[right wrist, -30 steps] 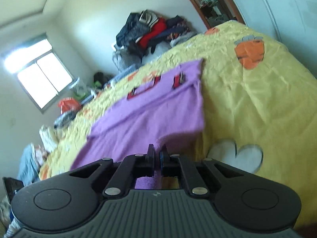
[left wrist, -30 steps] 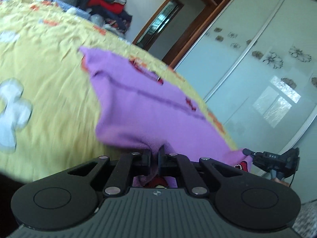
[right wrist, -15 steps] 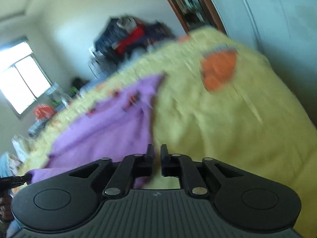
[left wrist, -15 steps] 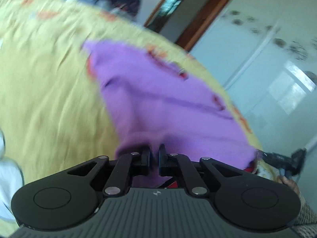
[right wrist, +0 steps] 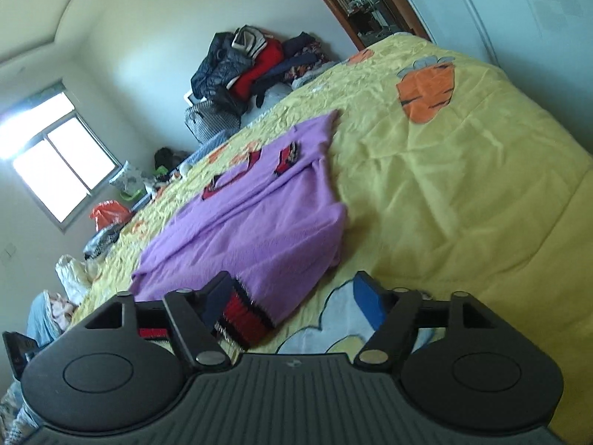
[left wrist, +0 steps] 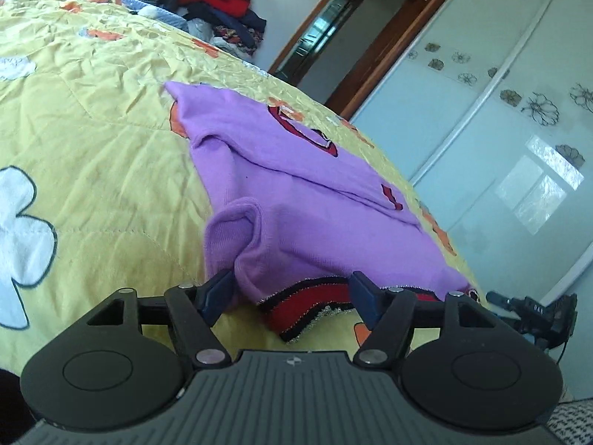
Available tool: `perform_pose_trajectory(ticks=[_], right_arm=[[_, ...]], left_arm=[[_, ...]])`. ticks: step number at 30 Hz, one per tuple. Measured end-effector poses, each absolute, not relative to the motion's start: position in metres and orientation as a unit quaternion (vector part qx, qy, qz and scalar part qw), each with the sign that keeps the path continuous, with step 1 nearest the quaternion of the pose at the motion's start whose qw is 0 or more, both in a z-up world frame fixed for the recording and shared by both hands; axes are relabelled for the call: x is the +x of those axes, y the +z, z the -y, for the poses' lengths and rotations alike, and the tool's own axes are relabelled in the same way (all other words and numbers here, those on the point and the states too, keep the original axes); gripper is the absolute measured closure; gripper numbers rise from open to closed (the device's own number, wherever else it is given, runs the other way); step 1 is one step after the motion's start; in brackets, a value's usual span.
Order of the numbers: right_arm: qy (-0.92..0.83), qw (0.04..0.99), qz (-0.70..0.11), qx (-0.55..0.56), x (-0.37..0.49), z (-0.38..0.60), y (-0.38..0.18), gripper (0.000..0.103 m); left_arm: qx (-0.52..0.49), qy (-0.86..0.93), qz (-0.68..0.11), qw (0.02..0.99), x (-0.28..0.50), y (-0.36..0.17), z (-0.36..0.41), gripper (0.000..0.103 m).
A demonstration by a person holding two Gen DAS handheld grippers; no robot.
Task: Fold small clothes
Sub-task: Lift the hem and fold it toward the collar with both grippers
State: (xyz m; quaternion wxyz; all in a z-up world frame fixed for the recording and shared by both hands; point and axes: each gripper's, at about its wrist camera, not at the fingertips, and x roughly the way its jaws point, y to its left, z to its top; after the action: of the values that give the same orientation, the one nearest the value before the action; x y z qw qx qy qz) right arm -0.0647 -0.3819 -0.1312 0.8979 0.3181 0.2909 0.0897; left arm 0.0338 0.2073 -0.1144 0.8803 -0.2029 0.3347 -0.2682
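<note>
A small purple knit sweater with red and black trim lies folded on the yellow bedspread. Its red-striped hem sits between the jaws of my left gripper, which is open and holds nothing. In the right wrist view the sweater lies ahead and to the left. My right gripper is open, with the hem corner beside its left finger. The other gripper shows at the far right of the left wrist view.
A pile of dark and red clothes lies at the bed's far end. Sliding wardrobe doors and a doorway stand beyond the bed. A window is at left. Orange carrot patch on the spread.
Both grippers were shut on the sweater's hem and have opened. The sweater now rests on the bed, released, with the lower part folded over.
</note>
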Motion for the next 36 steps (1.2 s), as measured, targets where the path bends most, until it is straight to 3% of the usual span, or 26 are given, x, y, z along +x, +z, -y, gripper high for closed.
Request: perform_pose_trajectory(ticks=[6,10,11,14,24,28,34,36], right_arm=[[0.089,0.909,-0.274,0.303,-0.081,0.37,-0.125,0.03],[0.095,0.916,-0.261,0.288,-0.087,0.364,-0.126,0.03],[0.094,0.917,-0.265,0.283,-0.086,0.362,-0.127,0.03],[0.094,0.917,-0.275,0.274,-0.083,0.357,-0.127,0.03],[0.051,0.866,-0.291,0.403,-0.078,0.37,-0.124,0.026],[0.061,0.963,-0.232,0.121,-0.079,0.306,-0.088,0.026],[0.084,0.954,-0.254,-0.138,-0.072,0.243,-0.106,0.028],[0.053,0.951,-0.244,-0.184,-0.074,0.239,-0.113,0.033]], left_arm=[[-0.225,-0.252,-0.35,0.874,0.016,-0.115,-0.207,0.039],[-0.244,-0.255,-0.35,0.868,0.022,-0.124,-0.202,0.053],[-0.255,-0.261,-0.353,0.861,0.027,-0.126,-0.201,0.06],[-0.274,-0.258,-0.371,0.849,0.042,-0.132,-0.195,0.1],[-0.3,-0.245,-0.361,0.848,0.02,-0.133,-0.216,0.1],[-0.294,-0.245,-0.367,0.848,0.02,-0.135,-0.216,0.101],[-0.292,-0.238,-0.367,0.851,0.019,-0.132,-0.22,0.1],[-0.295,-0.234,-0.369,0.85,0.02,-0.134,-0.222,0.1]])
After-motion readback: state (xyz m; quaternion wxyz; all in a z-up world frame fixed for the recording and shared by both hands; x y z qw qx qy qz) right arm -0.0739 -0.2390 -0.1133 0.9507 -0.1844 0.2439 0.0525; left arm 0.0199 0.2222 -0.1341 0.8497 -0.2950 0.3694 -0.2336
